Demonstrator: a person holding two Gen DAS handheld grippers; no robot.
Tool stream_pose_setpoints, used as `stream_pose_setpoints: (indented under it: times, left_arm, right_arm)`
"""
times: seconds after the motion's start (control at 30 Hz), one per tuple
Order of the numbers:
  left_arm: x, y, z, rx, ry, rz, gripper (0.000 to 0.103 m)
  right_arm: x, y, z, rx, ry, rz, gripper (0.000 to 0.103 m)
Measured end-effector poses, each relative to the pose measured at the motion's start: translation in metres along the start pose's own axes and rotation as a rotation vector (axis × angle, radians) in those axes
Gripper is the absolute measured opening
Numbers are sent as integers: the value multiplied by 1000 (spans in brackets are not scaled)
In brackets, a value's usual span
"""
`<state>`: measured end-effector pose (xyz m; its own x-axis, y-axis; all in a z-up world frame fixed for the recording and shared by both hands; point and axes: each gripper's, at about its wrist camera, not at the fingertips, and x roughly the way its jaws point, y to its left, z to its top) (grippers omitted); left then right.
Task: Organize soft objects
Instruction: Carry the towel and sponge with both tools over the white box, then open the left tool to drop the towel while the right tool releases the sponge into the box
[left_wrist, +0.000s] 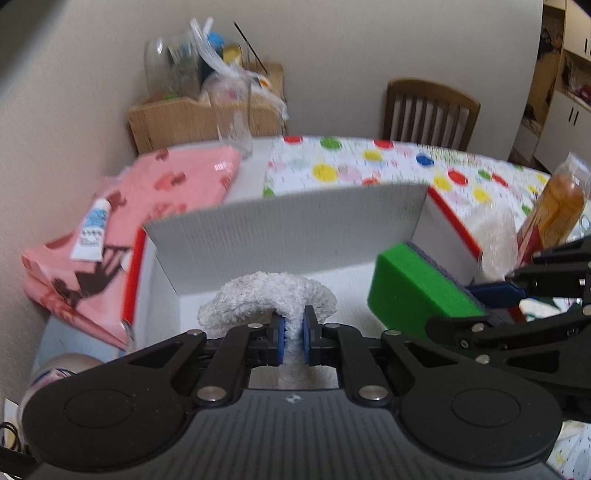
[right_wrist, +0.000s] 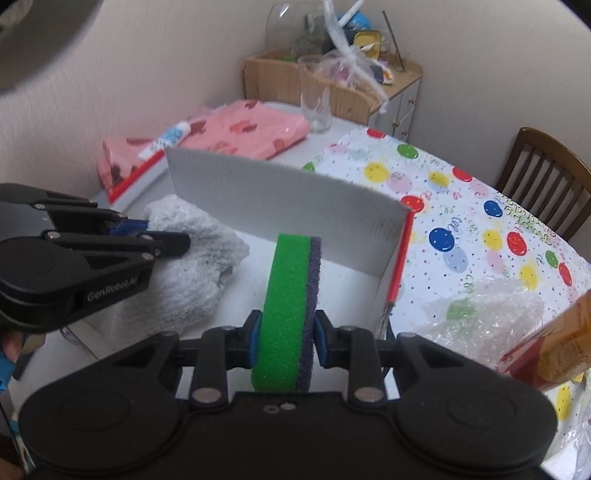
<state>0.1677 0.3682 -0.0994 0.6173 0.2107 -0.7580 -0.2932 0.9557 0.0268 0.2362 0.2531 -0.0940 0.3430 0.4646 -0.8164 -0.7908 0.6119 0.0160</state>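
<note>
My left gripper (left_wrist: 293, 338) is shut on a white fluffy towel (left_wrist: 266, 299), held over the open white box (left_wrist: 288, 229) with red edges. The towel also shows in the right wrist view (right_wrist: 192, 258), with the left gripper (right_wrist: 155, 236) on it. My right gripper (right_wrist: 284, 339) is shut on a green sponge with a purple scouring side (right_wrist: 288, 302), held on edge above the box floor (right_wrist: 347, 291). In the left wrist view the sponge (left_wrist: 417, 291) sits at the right with the right gripper (left_wrist: 495, 295) behind it.
A folded pink cloth (left_wrist: 147, 206) with a white tube (left_wrist: 90, 232) on it lies left of the box. A glass (right_wrist: 316, 96) and a cluttered wooden rack (left_wrist: 207, 110) stand behind. The spotted tablecloth (right_wrist: 480, 229), crumpled plastic wrap (right_wrist: 487, 317), an orange bottle (left_wrist: 557, 206) and a chair (left_wrist: 428, 110) are to the right.
</note>
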Motion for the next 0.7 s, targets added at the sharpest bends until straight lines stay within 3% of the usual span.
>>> stream_pose_setpoints:
  times: [0.47, 0.7]
  left_arm:
    - [31, 1, -15, -22, 126, -68, 9]
    - [34, 1, -17, -26, 154, -63, 9]
  right_arm:
    - [28, 16, -10, -91, 81, -19, 29]
    - [28, 21, -15, -137, 93, -30, 36]
